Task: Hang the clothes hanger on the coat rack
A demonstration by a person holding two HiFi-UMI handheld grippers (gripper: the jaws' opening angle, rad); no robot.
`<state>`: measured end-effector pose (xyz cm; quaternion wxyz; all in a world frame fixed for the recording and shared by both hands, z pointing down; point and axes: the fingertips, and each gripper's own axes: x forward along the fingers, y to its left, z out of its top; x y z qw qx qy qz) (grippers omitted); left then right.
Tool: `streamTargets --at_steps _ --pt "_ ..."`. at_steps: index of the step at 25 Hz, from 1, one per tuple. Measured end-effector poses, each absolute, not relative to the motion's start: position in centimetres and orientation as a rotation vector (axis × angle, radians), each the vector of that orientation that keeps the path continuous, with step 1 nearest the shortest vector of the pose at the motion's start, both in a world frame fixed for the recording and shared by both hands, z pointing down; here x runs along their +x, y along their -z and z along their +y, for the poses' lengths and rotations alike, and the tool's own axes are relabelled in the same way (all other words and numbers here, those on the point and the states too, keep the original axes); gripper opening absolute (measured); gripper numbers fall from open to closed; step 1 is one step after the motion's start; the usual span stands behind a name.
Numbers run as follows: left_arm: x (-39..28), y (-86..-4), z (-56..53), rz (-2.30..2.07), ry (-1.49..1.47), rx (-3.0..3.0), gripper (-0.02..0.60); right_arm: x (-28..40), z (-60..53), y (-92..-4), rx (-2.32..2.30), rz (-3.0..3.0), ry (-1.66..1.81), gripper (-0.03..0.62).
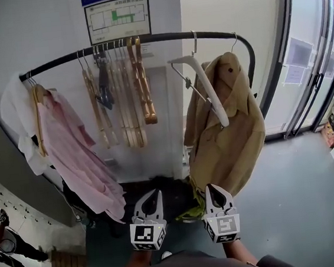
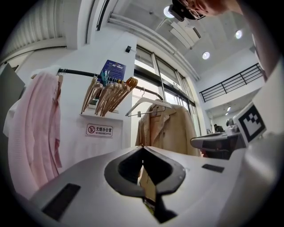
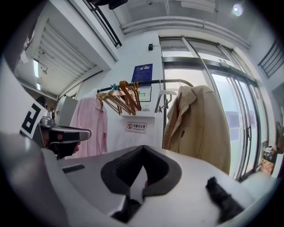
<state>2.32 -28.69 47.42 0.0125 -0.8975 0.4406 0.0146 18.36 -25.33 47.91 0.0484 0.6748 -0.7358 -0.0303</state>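
Observation:
A white clothes hanger hangs empty by its metal hook on the black coat rack bar, just left of a tan coat. The left gripper view shows the white hanger ahead, and in the right gripper view it hangs beside the coat. My left gripper and right gripper sit low and side by side, well below and in front of the rack. Both are shut with nothing between their jaws.
Several wooden hangers are bunched at the bar's middle, and a pink shirt hangs at its left end. A grey panel stands at the left. Glass doors line the right. A no-smoking sign is on the wall.

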Motion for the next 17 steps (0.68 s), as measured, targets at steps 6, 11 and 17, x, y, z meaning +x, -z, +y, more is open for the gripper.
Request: streamTargets --at_steps 6,11,17 --pt "2.7 -47.6 -28.2 1.358 -0.038 -2.811 0.009 18.1 -25.1 -48.4 2.047 -2.252 0.068 0.014" --pt "2.7 -47.6 -28.4 1.357 -0.034 -2.811 0.009 17.7 -25.3 -48.6 2.035 -2.254 0.073 0.014" --pt "2.0 -47.6 -28.4 1.373 -0.051 -2.831 0.009 17.2 -25.5 -48.4 2.023 -2.278 0.070 0.014"
